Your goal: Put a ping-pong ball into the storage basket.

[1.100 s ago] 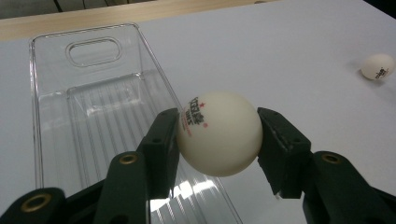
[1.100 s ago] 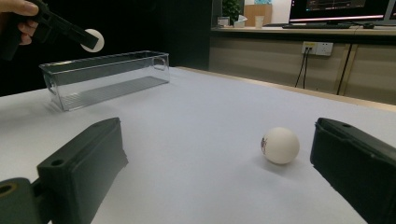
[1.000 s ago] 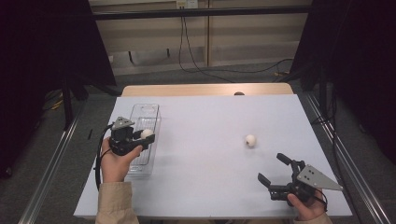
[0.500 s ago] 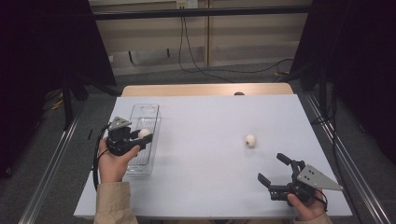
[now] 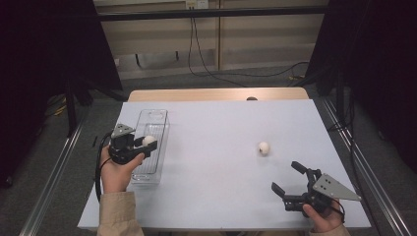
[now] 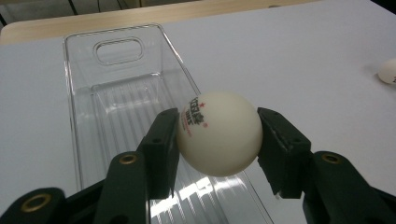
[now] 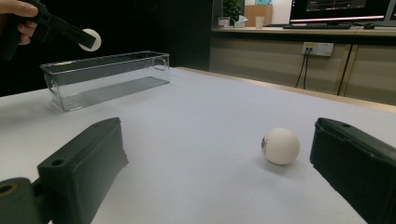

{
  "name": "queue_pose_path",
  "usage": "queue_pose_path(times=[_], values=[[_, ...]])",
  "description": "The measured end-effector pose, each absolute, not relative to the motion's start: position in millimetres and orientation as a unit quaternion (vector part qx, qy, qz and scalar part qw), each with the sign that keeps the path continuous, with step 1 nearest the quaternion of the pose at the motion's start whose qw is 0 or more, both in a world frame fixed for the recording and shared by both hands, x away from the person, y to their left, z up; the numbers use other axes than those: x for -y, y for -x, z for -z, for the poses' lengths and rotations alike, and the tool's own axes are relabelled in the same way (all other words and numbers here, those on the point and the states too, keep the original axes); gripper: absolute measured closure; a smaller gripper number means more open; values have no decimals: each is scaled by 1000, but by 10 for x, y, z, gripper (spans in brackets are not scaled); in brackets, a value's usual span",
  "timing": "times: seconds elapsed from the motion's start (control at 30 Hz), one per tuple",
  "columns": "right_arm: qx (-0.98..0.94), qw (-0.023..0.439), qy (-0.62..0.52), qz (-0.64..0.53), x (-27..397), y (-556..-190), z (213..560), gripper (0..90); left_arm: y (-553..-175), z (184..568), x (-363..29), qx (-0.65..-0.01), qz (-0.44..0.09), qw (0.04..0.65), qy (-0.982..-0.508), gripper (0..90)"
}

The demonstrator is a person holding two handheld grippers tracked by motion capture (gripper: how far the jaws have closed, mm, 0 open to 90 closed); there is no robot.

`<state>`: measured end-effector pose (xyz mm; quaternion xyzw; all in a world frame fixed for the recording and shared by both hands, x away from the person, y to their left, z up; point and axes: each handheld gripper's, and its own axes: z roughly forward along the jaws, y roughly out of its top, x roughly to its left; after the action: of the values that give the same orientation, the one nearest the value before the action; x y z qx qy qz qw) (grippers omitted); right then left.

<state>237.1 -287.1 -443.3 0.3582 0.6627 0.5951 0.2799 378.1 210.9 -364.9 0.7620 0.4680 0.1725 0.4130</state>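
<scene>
My left gripper (image 5: 146, 142) is shut on a white ping-pong ball (image 6: 218, 132) with red and black print, held above the clear plastic bin (image 5: 158, 123) at the table's left. The same gripper (image 7: 86, 39) with its ball (image 7: 91, 39) hangs over the bin (image 7: 105, 74) in the right gripper view. A second white ball (image 5: 264, 147) lies on the white table right of centre. My right gripper (image 5: 287, 179) rests open near the front right edge, its jaws pointing toward that ball (image 7: 280, 145), which lies a little ahead of its wide-spread fingers.
The white table (image 5: 221, 128) has a wooden strip along its far edge. Dark curtains stand on both sides, with cables on the floor behind. The second ball (image 6: 388, 71) sits at the right edge of the left gripper view.
The left gripper with its ball has shifted slightly over the bin between the earlier frames and now. The right gripper and the loose ball have not moved.
</scene>
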Motion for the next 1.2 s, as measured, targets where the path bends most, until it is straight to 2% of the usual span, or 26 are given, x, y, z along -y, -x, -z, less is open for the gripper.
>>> queue_pose_path(times=[1.2], values=[[-663,278,-357,-596,2870,-2371,4433,23,-3867,3843,-2163,-485,-201,382,-761,511]])
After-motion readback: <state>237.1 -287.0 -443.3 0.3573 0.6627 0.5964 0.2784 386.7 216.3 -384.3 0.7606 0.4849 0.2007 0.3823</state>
